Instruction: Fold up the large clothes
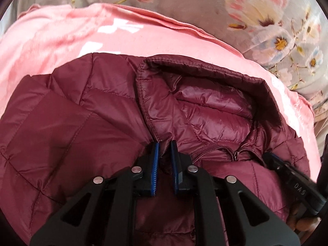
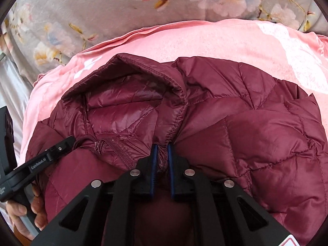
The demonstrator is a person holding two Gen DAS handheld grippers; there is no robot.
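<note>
A maroon quilted puffer jacket (image 1: pixel 86 123) with a hood (image 1: pixel 205 94) lies on a pink cloth. My left gripper (image 1: pixel 165 143) is shut on a pinch of the jacket fabric at the hood's left base. My right gripper (image 2: pixel 162 146) is shut on the jacket (image 2: pixel 256 127) at the right base of the hood (image 2: pixel 131 94). The zipper pull (image 2: pixel 98 145) sits at the collar between both grippers. The right gripper also shows at the right edge of the left wrist view (image 1: pixel 270 156), and the left gripper at the left edge of the right wrist view (image 2: pixel 70 140).
The pink cloth (image 1: pixel 61 39) lies under the jacket and shows in the right wrist view too (image 2: pixel 225 43). A grey floral bedsheet (image 1: pixel 266 20) lies beyond it. A hand (image 2: pixel 18 211) holds the left gripper's handle.
</note>
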